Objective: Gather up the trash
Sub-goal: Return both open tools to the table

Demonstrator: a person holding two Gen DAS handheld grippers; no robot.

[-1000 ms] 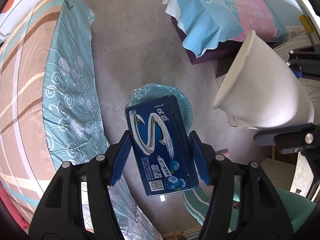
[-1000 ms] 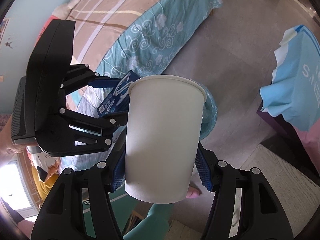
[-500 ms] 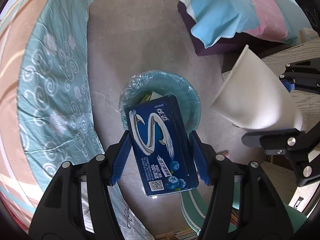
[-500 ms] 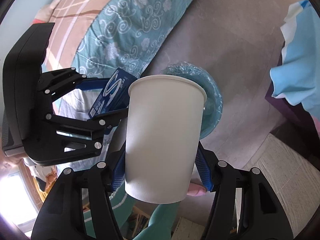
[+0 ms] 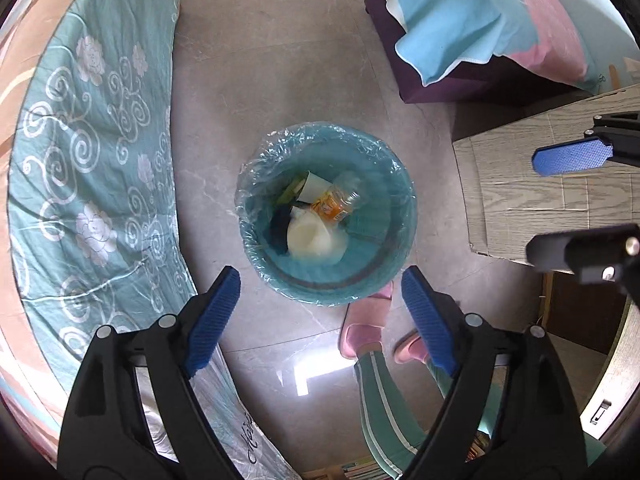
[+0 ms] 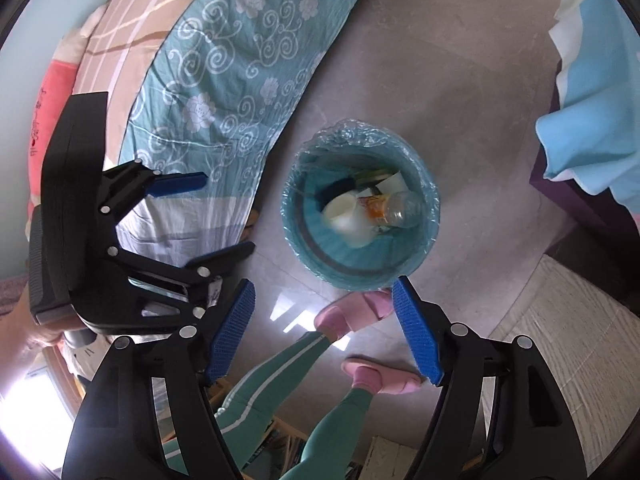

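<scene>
A teal bin (image 5: 384, 272) lined with a clear bag stands on the floor below both grippers; it also shows in the right wrist view (image 6: 424, 208). Inside lie a white paper cup (image 5: 310, 236), blurred in the right wrist view (image 6: 344, 216), a dark blue box (image 5: 279, 226), a clear bottle with an orange label (image 5: 334, 204) and other scraps. My left gripper (image 5: 320, 318) is open and empty above the bin's near rim. My right gripper (image 6: 324, 330) is open and empty too; it shows at the right edge of the left wrist view (image 5: 576, 200).
A bed with a teal floral cover (image 5: 92, 160) lies to the left. A piece of furniture draped in blue and pink cloth (image 5: 480, 28) stands at the far right, a wooden table (image 5: 520, 184) beside it. The person's pink slippers (image 5: 366, 328) stand next to the bin.
Both grippers opened. The blue box left my left gripper and the white cup left my right gripper; both now lie in the bin. The grippers moved closer over the bin.
</scene>
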